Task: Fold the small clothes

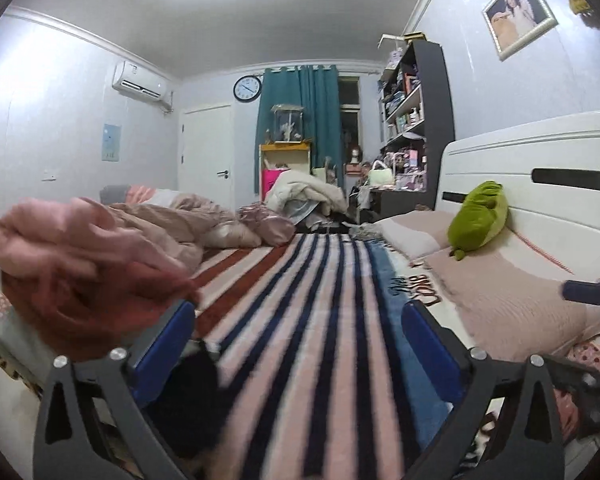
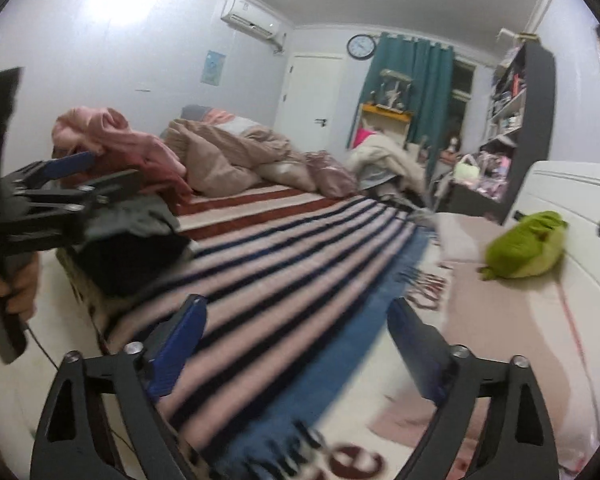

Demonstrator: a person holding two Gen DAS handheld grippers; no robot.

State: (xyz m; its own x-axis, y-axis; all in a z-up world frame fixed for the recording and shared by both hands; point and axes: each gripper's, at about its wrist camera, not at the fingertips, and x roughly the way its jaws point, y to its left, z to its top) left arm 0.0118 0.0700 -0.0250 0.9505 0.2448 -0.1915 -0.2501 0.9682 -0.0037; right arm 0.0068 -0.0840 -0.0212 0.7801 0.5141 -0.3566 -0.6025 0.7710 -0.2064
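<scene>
Both grippers hung over the striped blanket (image 1: pixel 300 320) on the bed. The left gripper (image 1: pixel 300 316) had its blue fingers (image 1: pixel 168 344) spread wide and released, gripping nothing; a crumpled pink garment (image 1: pixel 80 264) lay heaped at the near left, just beside the left finger, above dark folded clothes (image 2: pixel 136 248) at the bed's edge. The right gripper (image 2: pixel 296 316) was likewise spread apart and empty. A green plush toy (image 1: pixel 480 220) rested on the pillow (image 1: pixel 508 296) at the right, against the white headboard (image 1: pixel 540 168).
</scene>
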